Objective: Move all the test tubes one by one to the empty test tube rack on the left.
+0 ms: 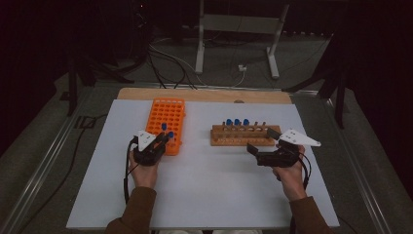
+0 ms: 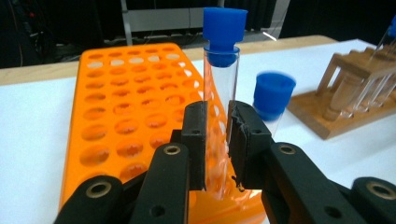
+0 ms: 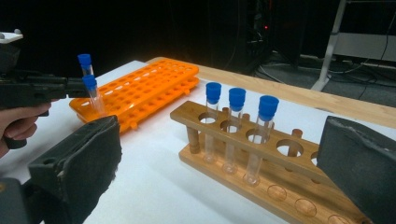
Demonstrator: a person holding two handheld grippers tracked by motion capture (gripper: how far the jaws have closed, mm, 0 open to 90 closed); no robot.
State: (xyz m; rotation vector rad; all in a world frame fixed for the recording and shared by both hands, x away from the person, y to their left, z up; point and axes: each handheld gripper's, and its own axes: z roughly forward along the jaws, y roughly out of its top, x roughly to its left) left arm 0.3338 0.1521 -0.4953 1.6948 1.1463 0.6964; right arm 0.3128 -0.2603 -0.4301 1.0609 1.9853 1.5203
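My left gripper (image 2: 217, 140) is shut on a clear test tube with a blue cap (image 2: 222, 70), held upright over the near right corner of the orange rack (image 2: 121, 107). The tube's lower end reaches down into the rack's holes. A second blue-capped tube (image 2: 273, 98) stands in the rack just to its right. My right gripper (image 3: 219, 163) is open and holds nothing, close in front of the wooden rack (image 3: 261, 154), in which three blue-capped tubes (image 3: 236, 130) stand. In the high view the left gripper (image 1: 163, 140) is at the orange rack (image 1: 168, 117) and the right gripper (image 1: 263, 141) is beside the wooden rack (image 1: 241, 135).
Both racks stand on a white sheet (image 1: 204, 180) that covers a wooden table. Several holes at the right end of the wooden rack are empty (image 3: 289, 147). Dark floor, cables and a metal stand's legs (image 1: 236, 44) lie beyond the far edge.
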